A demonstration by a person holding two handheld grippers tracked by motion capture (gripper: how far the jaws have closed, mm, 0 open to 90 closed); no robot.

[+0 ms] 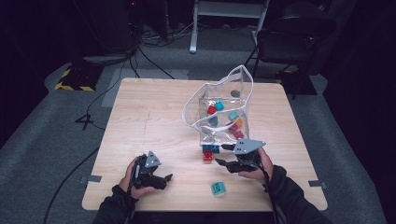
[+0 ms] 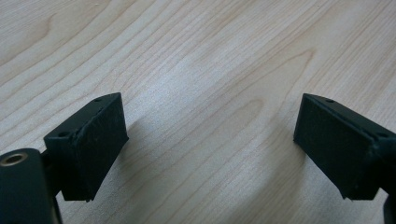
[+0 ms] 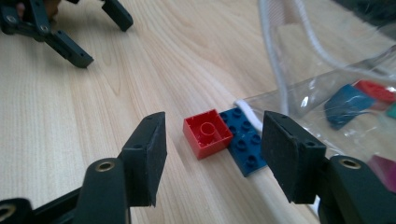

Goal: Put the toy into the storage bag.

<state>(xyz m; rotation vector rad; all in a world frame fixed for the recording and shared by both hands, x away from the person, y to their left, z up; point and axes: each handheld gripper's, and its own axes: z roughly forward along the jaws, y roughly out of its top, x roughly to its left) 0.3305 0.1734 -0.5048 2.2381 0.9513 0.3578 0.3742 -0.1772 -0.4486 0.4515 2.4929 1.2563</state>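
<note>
Dark floor with trailing cables and a chair was seen beyond the wooden table (image 1: pixel 140 116). On the far right part of the table a clear plastic bag (image 1: pixel 219 109) with a white rim lay open, several coloured bricks inside it.

Against the bag's near edge lay the red brick (image 3: pixel 208 133) and the blue brick (image 3: pixel 245 142), touching side by side, studs facing the camera. A teal brick (image 1: pixel 218 188) sat apart, close to the table's near edge.

The right gripper (image 1: pixel 224 155) was recorded just beside the red and blue pair, clearly the nearer of the two. The left gripper (image 1: pixel 166 178) was held well apart, low over bare wood.

In the right gripper view the pair lay ahead of the jaws and between their lines, not yet enclosed. The red brick was nearly centred; the blue brick's long axis ran away from the camera, toward the right-hand jaw and against the bag's rim.

Right jaws were noted as released, spread wider than the red brick, nothing between the pads. Left jaws were likewise parted with nothing between them.

It was judged that a short advance would bring the pads (image 3: pixel 149 154) astride the red brick, though the right pad might catch the blue brick or the rim.
</note>
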